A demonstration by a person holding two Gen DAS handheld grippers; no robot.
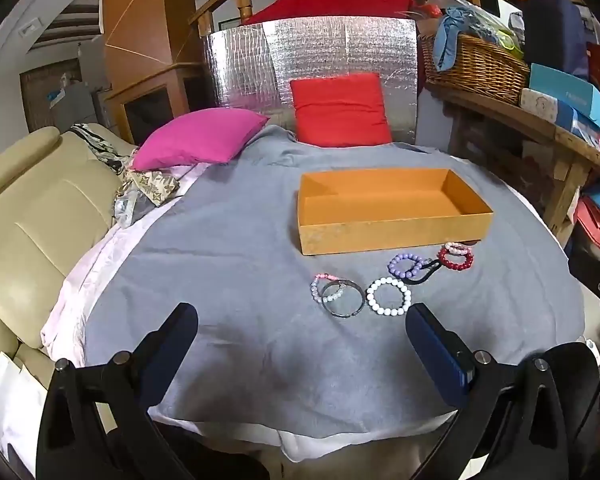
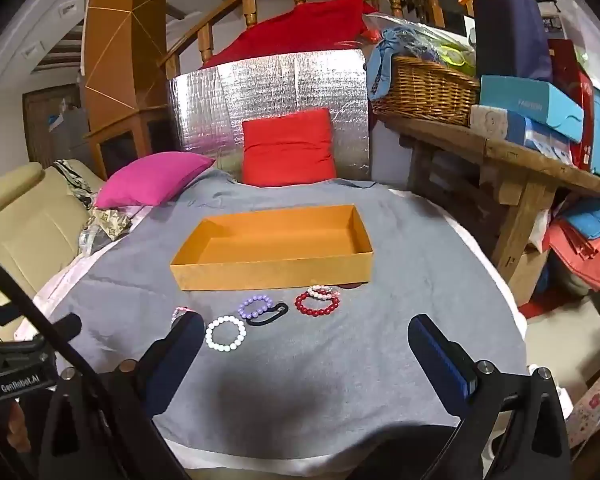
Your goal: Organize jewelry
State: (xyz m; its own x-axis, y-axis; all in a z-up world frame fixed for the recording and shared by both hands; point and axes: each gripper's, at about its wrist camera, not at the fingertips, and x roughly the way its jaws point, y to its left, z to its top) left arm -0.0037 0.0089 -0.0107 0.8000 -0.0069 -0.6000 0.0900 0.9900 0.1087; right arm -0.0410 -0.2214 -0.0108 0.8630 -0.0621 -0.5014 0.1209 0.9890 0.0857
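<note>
"GenRobot.AI" reads on the black rig at lower left of the right wrist view; a blue box on the shelf bears faint lettering, unreadable. Orange box on the grey cloth holds nothing. Bracelets lie just in front of it: white bead bracelet, purple, red, metal bangle. Left gripper & right gripper both spread wide, nothing between fingers.

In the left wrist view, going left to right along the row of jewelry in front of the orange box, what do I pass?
Pink-and-clear bracelet → white bracelet → purple bracelet → red bracelet.
</note>
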